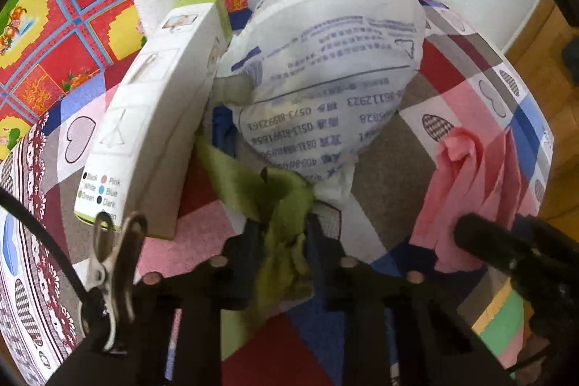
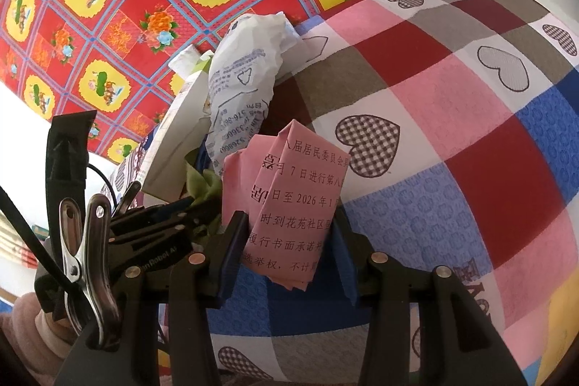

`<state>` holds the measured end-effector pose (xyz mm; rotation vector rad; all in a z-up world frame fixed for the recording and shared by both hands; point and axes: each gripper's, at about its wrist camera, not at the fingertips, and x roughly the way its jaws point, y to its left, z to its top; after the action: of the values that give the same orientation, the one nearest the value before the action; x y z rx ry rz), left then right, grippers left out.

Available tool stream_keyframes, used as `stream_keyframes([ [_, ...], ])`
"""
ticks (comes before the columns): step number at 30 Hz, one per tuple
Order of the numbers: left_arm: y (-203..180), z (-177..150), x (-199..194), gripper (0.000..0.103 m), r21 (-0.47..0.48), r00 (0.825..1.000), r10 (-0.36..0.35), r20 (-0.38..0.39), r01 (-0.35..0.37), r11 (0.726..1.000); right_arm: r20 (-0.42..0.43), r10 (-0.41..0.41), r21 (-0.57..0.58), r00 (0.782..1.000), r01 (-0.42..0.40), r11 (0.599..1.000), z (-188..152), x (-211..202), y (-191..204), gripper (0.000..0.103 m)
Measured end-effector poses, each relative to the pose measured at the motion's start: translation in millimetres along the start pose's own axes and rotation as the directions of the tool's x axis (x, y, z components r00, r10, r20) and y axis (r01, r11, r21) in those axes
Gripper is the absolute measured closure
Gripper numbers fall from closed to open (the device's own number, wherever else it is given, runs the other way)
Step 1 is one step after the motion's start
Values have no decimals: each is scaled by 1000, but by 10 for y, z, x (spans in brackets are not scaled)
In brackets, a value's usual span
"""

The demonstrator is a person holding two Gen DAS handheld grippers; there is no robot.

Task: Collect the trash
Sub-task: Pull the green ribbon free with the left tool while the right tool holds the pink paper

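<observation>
On the checked bedspread, left to right: a white carton, then my left gripper, jaws nearly closed and pinching a green ribbon tied to a crumpled white printed bag. My right gripper, jaws about half open, clamps folded pink paper.

green scrap: crumpled, near, between left jaws
pink paper: folded, printed, upright, right
white bag: crumpled, printed, centre
box: white, tilted, left
</observation>
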<state>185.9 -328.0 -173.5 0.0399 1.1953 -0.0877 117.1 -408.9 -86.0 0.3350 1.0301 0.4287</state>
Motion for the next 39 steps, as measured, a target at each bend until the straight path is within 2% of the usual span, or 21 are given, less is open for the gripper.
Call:
stream_keyframes([
  [3,42,-13,-15,90,-37,1000,-23,-4,23,999,-1,1,-9,1000,-1,1000,4,-12,20,56],
  [6,169,-28,-133,92,-88,998,-62,0,62,994,-5,6,-30,1000,-6,1000,-2,-25,77,56],
  [15,452,-166,-524,92,-161,996,-74,58,83,983,-34,21,-106,999,-25,994,-32,20,358,56],
  [28,999,-546,-979,92,-253,991,-59,117,87,964,-67,41,-218,997,-55,975,-254,11,1129,56],
  [39,1561,-948,-1442,92,-313,983,-32,183,89,945,-89,50,-321,995,-76,944,-567,41,1956,56],
])
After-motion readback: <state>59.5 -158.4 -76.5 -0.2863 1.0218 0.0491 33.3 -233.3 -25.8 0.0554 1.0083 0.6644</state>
